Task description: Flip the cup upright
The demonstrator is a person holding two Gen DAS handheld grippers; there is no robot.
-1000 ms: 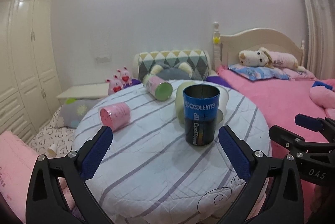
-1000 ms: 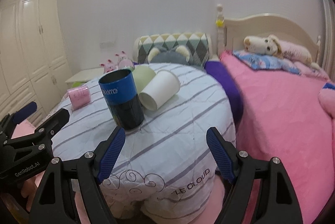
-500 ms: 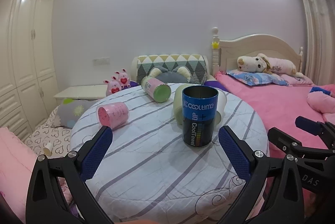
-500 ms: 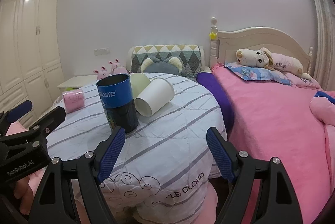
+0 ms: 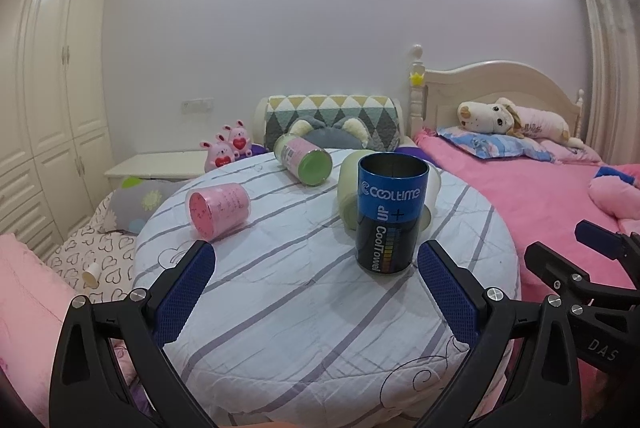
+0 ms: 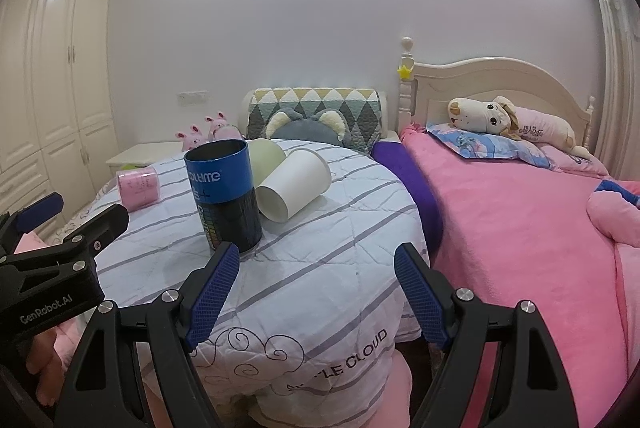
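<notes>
Two grippers, left gripper point(image 5: 314, 276) and right gripper point(image 6: 318, 278), fingers wide apart, nothing held. At 12 o'clock on the table point(image 5: 280, 308) we see the blue cup point(image 5: 390, 212) upright, mouth up, long axis vertical. Just behind it, white cup point(image 6: 294, 184) lies sideways, mouth toward 7 o'clock. We judge it light, thin and crushable; grip mid-wall gently.

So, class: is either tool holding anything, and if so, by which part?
Nothing is held. The left tool and right tool are both open and empty.
</notes>
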